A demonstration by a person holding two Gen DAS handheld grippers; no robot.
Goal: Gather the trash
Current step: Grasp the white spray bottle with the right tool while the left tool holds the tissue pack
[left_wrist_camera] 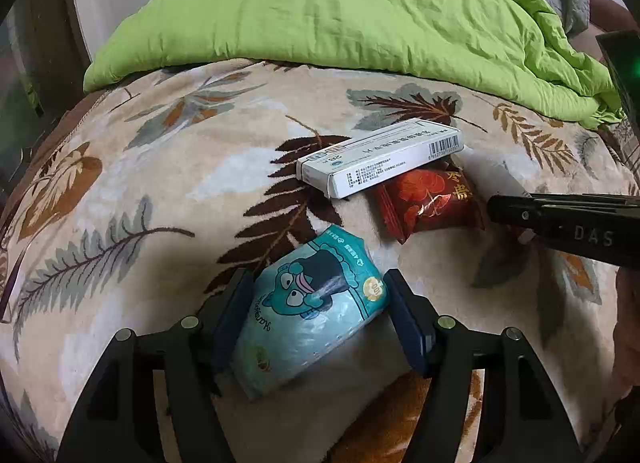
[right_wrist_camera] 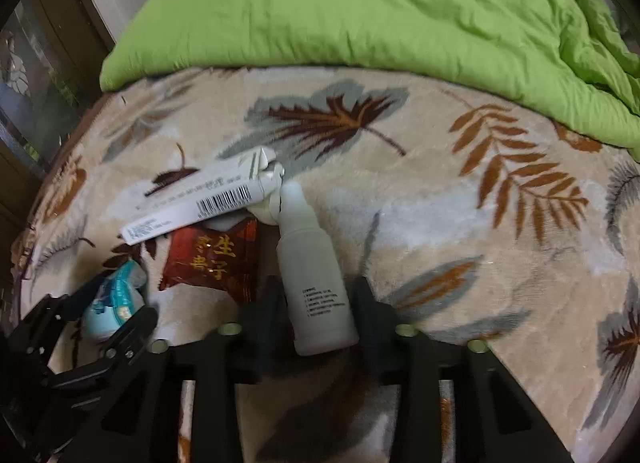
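on the leaf-print blanket (left_wrist_camera: 168, 183) my left gripper (left_wrist_camera: 320, 303) is clamped on the teal tissue pack (left_wrist_camera: 312, 311), my right gripper (right_wrist_camera: 316, 303) pinches the white bottle (right_wrist_camera: 316, 283), just beside the red packet (right_wrist_camera: 212, 259) and the white box (left_wrist_camera: 380, 159).

A bed is carrying everything, covered by a cream leaf-patterned blanket (left_wrist_camera: 168, 167) with a rumpled green quilt (left_wrist_camera: 340, 11) lying across its far side. On the blanket a white medicine box (left_wrist_camera: 380, 159) is lying with one edge overlapping a red snack packet (left_wrist_camera: 428, 203), and a teal cartoon-printed packet (left_wrist_camera: 312, 311) is sitting nearer. A white plastic bottle (right_wrist_camera: 316, 283) is lying just beside the red packet, its tip touching the box's opened end flap.
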